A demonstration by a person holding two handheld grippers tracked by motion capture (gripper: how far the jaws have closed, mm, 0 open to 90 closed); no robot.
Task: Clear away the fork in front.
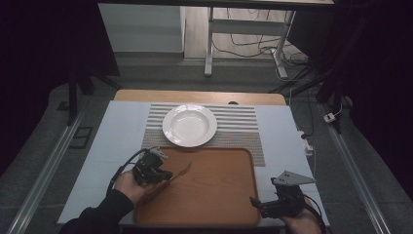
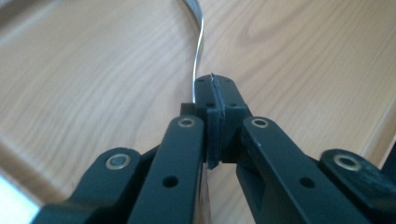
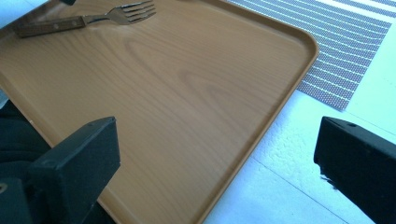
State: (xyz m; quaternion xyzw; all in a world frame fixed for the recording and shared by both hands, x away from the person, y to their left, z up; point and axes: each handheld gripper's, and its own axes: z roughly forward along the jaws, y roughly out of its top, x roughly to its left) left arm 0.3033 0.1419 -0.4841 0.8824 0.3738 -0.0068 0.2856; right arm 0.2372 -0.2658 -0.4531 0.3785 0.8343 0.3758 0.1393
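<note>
Pinching the fork [image 1: 178, 174] edge-on above the tray [image 1: 219, 195], the left tool [image 1: 163, 174] risks it twisting loose; right tool [image 1: 258, 204] idles, jaws apart.

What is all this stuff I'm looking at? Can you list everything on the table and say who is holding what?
Plate: one, white, on the striped mat, beyond the tray.
Mat: one, grey and white stripes, at the far middle of the table, its near edge tucked under the tray.
Tray: one, orange-brown wood grain, at the near middle of the table.
Fork: one, metal with a brown wooden handle, over the tray's left part, held by its handle.
Table: one, pale blue-white top with a wooden far edge.
Left gripper: one, black, shut on the fork's handle.
Right gripper: one, black, jaws wide apart, at the tray's near right corner, holding nothing.
</note>
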